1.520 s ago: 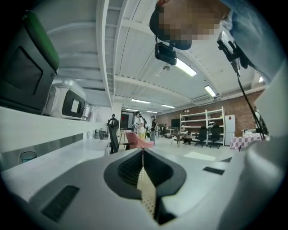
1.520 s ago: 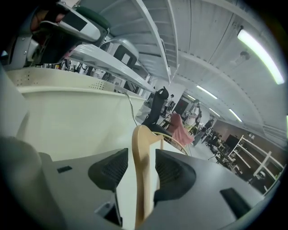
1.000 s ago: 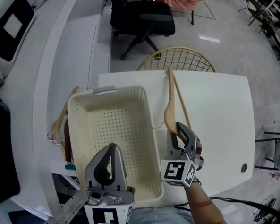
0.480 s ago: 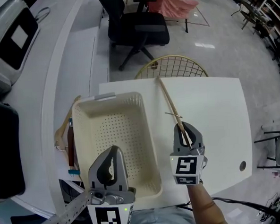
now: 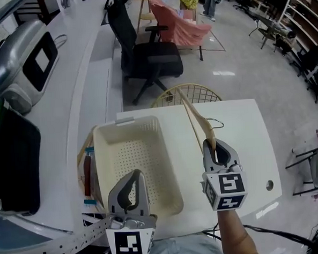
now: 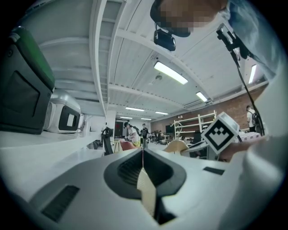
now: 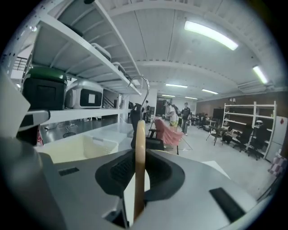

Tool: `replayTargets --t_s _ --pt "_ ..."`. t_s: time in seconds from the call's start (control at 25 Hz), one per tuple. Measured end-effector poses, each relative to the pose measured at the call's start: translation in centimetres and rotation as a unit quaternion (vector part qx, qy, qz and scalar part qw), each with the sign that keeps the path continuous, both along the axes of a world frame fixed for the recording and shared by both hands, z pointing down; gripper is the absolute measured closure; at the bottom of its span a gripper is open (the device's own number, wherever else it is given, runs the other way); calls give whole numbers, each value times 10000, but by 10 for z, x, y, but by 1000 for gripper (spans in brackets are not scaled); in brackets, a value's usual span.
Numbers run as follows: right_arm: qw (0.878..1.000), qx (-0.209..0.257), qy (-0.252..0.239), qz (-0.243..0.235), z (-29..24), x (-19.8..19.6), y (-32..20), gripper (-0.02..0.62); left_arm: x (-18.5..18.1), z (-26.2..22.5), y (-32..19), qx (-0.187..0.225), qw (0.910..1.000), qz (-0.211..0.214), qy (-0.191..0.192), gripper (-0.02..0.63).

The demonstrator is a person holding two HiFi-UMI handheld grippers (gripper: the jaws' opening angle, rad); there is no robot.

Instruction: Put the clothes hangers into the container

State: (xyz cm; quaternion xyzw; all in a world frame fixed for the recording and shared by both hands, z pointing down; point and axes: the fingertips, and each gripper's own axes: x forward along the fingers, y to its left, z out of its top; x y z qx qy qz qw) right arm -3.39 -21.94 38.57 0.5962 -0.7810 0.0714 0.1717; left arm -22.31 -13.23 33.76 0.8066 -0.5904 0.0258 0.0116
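- Wooden spare hangers (image 5: 87,168) lie outside the cream container (image 5: 130,158), just beside its left wall. The container itself holds nothing.
- Left gripper (image 5: 135,174): jaws together, nothing between them, over the container's near end.
- Right gripper (image 5: 215,143): jaws have just been closing and clamp one end of the held hanger (image 5: 193,116), over the table, right of the container.
- Long axis: runs away from the person, slanting left toward the wire chair back (image 5: 186,93). The hook is turned right.
- Risk: the end grip leaves a long lever, so the hanger may pivot or slip, or its hook may catch the container rim.
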Motion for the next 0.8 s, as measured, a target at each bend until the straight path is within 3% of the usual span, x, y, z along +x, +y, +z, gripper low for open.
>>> replayTargets --t_s 0.4,0.8 --pt "9974 502 -357 -372 -64 -55 48 534 -22 -45 43 634 9979 132 -79 594" --pt "9923 378 -705 -947 -71 -121 78 534 -55 -62 70 919 9956 160 -130 594"
